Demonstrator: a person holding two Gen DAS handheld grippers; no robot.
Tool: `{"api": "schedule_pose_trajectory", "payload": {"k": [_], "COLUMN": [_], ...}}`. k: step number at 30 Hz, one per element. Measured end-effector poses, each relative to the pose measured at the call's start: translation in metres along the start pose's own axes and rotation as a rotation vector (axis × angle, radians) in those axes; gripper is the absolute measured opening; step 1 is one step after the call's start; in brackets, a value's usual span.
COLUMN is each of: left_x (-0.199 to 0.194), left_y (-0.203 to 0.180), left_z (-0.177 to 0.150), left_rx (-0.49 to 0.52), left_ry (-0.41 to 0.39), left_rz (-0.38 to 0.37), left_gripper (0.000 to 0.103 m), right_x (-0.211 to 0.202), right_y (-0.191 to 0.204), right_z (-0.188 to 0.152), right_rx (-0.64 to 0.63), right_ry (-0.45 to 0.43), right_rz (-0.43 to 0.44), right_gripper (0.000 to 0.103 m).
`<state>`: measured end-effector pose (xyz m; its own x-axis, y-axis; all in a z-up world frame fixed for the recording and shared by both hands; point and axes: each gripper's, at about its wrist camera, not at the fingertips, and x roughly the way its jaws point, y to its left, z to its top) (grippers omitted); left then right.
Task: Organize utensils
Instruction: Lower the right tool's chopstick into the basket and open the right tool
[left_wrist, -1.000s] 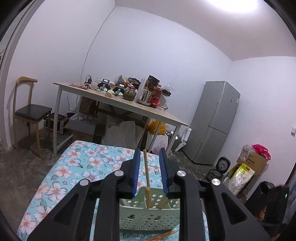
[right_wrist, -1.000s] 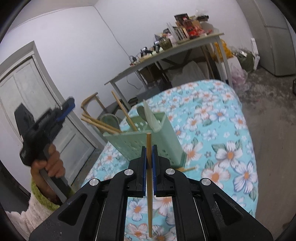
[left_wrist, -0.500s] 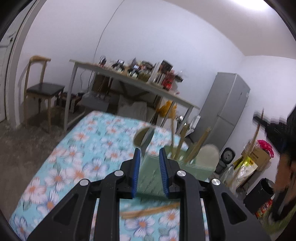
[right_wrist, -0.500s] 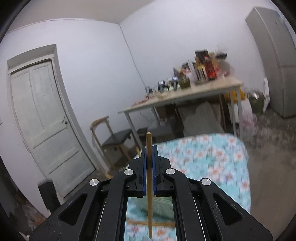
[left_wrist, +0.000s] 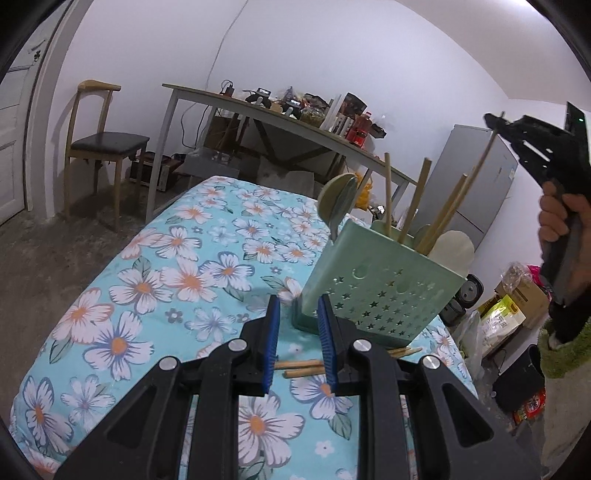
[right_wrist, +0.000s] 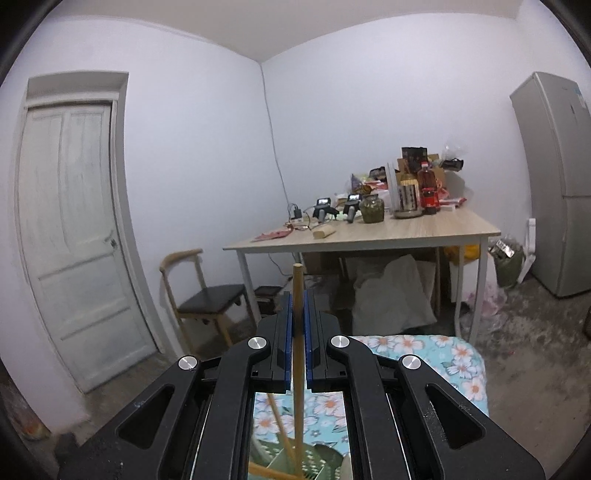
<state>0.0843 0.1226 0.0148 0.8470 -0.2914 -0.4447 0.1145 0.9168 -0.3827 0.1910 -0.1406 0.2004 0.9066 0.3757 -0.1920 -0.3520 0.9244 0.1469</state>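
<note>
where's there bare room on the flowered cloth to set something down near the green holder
The flowered cloth is bare to the left of and behind the green holder, from its left wall out to the cloth's left and far edges. It is crowded in front of the holder: loose chopsticks lie at its base, beneath the empty left gripper.

I see white walls (right_wrist: 192, 122) and a rough grey floor (right_wrist: 528, 332): door (right_wrist: 77, 236) at 9 o'clock, chair (right_wrist: 207, 295) at 7, cluttered table (right_wrist: 369, 236) centre, fridge (right_wrist: 554, 184) at 3.
</note>
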Motion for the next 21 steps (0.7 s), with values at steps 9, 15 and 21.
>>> {"api": "schedule_pose_trajectory", "payload": {"k": [9,15,21], "left_x": [0.0,0.001,-0.001], "left_y": [0.009,0.011,0.012], "left_z": [0.001,0.0,-0.001], "left_rx": [-0.011,-0.019,-0.023], "left_ry": [-0.002,0.0,-0.004], "left_rz": [0.008,0.006,0.005], "left_gripper": [0.02,0.02,0.02], "right_x": [0.036,0.05,0.053], "right_y": [0.003,0.005,0.01], "right_z": [-0.037,-0.069,-0.076], "right_rx": [-0.056,-0.059,-0.047], "right_ry": [0.082,0.196,0.252], "right_rz": [-0.042,-0.031,-0.005], "right_gripper": [0.004,0.005,0.021]}}
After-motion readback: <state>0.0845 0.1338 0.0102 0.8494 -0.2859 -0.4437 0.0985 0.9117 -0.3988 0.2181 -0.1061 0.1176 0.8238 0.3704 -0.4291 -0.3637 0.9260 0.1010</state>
